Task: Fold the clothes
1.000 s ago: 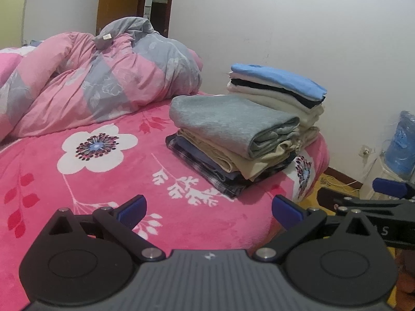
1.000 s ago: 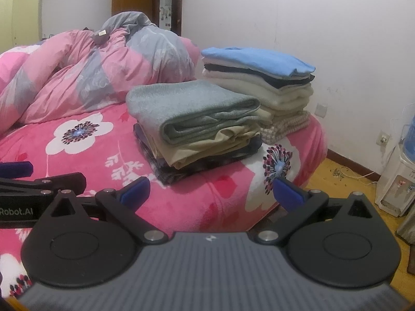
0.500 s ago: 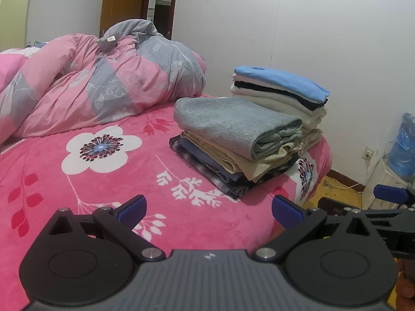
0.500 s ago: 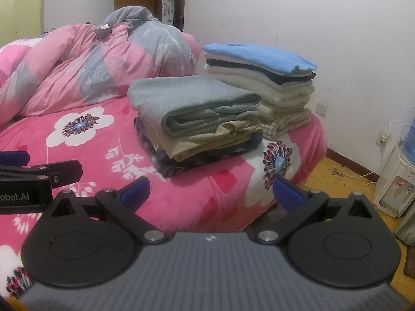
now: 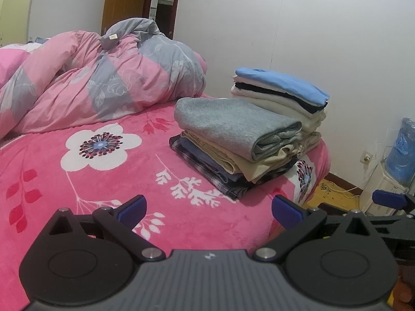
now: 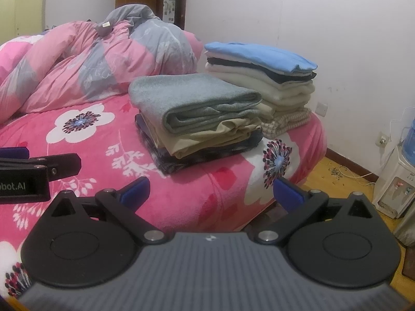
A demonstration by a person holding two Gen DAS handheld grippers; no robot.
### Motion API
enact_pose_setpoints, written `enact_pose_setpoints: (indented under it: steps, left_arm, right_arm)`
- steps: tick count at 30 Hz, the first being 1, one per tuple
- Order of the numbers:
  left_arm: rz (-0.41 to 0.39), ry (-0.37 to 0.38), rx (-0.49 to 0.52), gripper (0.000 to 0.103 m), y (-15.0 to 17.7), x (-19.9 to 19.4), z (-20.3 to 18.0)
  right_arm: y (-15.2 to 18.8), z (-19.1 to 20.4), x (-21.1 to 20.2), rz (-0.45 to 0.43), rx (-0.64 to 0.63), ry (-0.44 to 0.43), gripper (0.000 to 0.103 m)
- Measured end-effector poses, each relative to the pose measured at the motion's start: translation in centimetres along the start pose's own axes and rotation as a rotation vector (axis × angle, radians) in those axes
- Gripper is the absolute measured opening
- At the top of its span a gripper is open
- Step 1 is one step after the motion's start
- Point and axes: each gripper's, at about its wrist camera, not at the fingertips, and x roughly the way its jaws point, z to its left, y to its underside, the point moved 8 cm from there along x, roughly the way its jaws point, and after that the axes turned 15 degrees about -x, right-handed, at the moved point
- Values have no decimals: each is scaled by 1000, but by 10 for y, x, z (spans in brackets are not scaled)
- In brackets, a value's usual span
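Two stacks of folded clothes rest on the pink flowered bed (image 5: pixel 109 181). The nearer stack has a grey folded garment (image 5: pixel 233 124) (image 6: pixel 197 101) on top of beige and plaid pieces. Behind it stands a taller stack topped by a blue garment (image 5: pixel 282 85) (image 6: pixel 259 57). My left gripper (image 5: pixel 208 211) is open and holds nothing, well short of the stacks. The right gripper (image 6: pixel 211 193) is open too, over the bed's front edge. In each view the other gripper shows at the side: the left gripper (image 6: pixel 39 168), the right gripper (image 5: pixel 389 199).
A crumpled pink and grey quilt (image 5: pixel 90 83) fills the back left of the bed. A white wall runs behind the stacks. A water dispenser with a blue bottle (image 5: pixel 402 153) (image 6: pixel 399 181) stands on the yellow floor at the right, with a cable along the skirting.
Both views have drifted slightly back and up, so the stacks sit a little lower in frame. The jaws stay open and the clothes have not moved.
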Motion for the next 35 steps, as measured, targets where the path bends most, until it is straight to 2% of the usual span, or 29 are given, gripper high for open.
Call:
enact_pose_setpoints:
  steps: [35]
  left_arm:
    - [21, -10, 5, 103, 4, 6, 5]
  right_arm:
    - [6, 4, 4, 28, -1, 2, 102]
